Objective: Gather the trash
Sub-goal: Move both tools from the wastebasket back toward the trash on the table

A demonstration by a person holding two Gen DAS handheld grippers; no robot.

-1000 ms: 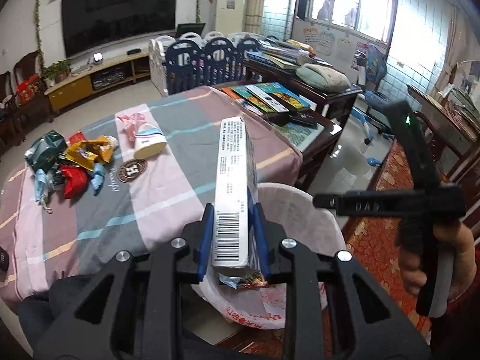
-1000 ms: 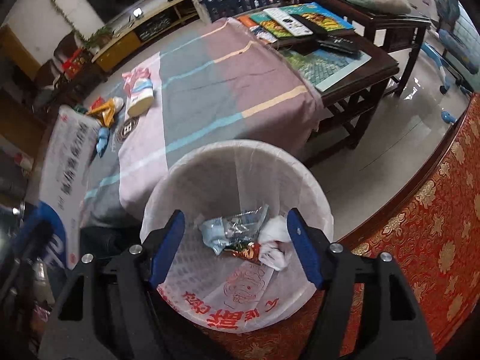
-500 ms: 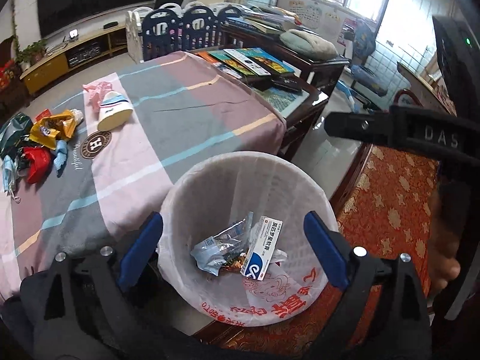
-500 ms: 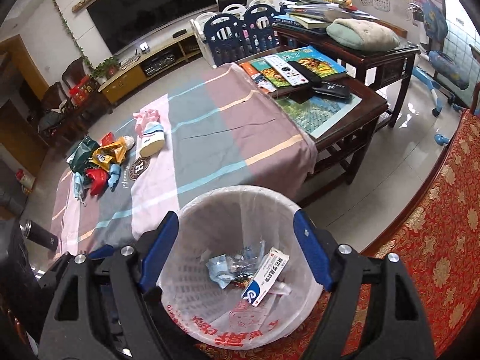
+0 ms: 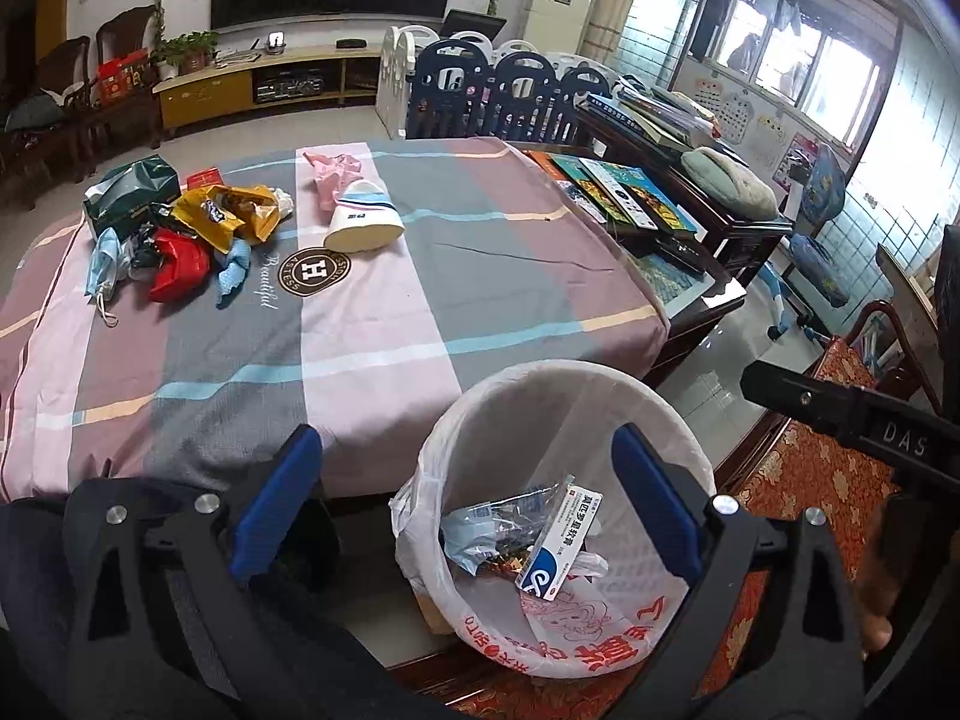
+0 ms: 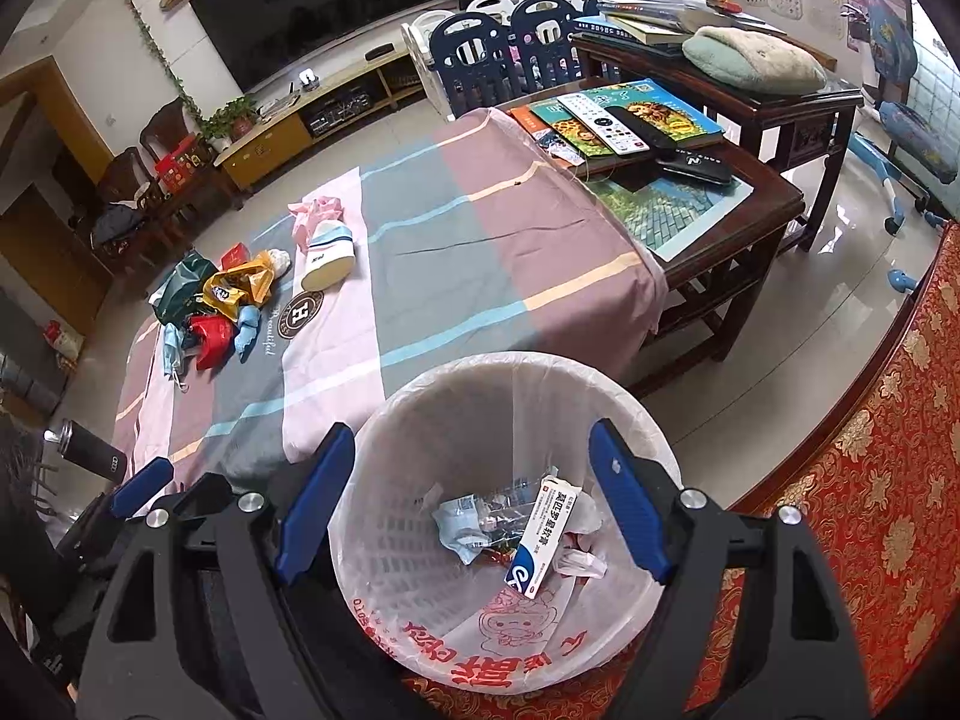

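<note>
A white bin (image 5: pixel 564 369) lined with a plastic bag stands below the table's near edge. Inside it, a white and blue carton (image 5: pixel 555 546) lies on crumpled wrappers. My left gripper (image 5: pixel 465 438) hangs above the bin's left rim, open, with nothing between its blue pads. My right gripper (image 6: pixel 471 435) is straight over the bin (image 6: pixel 510 360), open and empty, and the carton (image 6: pixel 543 534) shows below it. Far off at the table's left end is a heap of trash (image 5: pixel 180 222) made of green, yellow and red wrappers and blue masks.
The striped tablecloth (image 5: pixel 420 300) also carries a white knit hat (image 5: pixel 363 225) and a pink cloth (image 5: pixel 333 171). To the right stands a dark wooden side table (image 6: pixel 750 192) with books and remotes. A red patterned cushion (image 6: pixel 870 480) borders the bin. A black bottle (image 6: pixel 90 456) stands at the left.
My left gripper opened and let go of the white carton, which dropped into the bin. That gripper then shifted left of the bin. The right gripper rose a little and widened.
</note>
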